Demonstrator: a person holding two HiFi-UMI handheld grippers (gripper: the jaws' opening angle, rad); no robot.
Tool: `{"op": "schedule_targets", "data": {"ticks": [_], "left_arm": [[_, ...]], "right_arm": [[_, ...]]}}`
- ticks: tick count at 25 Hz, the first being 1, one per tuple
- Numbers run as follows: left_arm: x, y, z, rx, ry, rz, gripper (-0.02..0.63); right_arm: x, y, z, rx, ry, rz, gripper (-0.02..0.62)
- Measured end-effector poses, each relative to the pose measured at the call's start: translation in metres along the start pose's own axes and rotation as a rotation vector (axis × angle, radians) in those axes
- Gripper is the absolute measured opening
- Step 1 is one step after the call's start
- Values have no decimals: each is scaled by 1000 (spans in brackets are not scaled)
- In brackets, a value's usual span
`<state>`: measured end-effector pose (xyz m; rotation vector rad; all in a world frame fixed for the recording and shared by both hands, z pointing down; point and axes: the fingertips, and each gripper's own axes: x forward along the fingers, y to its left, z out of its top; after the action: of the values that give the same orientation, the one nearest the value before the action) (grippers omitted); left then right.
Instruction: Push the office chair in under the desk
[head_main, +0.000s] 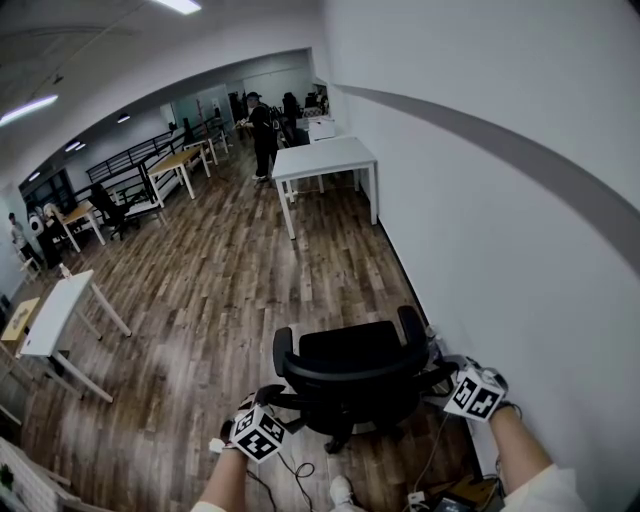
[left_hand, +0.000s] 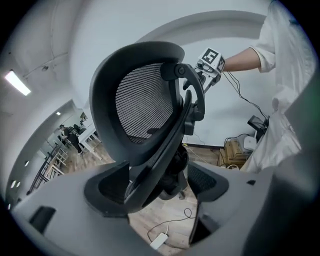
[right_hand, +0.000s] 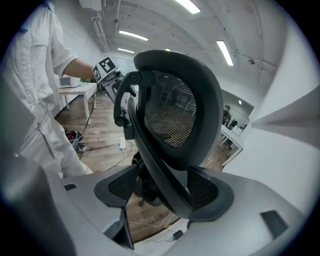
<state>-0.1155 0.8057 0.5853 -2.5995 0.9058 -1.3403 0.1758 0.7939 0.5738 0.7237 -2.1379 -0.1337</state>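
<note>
Bright ceiling lights (head_main: 180, 5), fisheye-warped edges.

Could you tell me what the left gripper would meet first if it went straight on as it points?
Most likely the office chair's backrest: its edge stands between the left gripper's open jaws, though depth is unclear.

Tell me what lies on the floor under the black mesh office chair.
Under the black mesh office chair, the wooden floor carries a white adapter with a thin cable. The seat covers most of the floor beneath, so anything else there stays hidden.
</note>
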Motion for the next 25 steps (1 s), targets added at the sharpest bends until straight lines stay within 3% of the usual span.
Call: {"op": "schedule_targets", "data": {"ticks": [4, 12, 25], "left_arm": [[5, 3, -11, 79, 82, -13, 353], [26, 10, -41, 192, 244, -63, 353], [50, 12, -62, 205, 348, -149, 353]], "right_arm": [[2, -3, -5, -122, 88, 26, 313], [22, -10, -22, -196, 204, 95, 313], [49, -2, -35, -327, 344, 192, 313]]}}
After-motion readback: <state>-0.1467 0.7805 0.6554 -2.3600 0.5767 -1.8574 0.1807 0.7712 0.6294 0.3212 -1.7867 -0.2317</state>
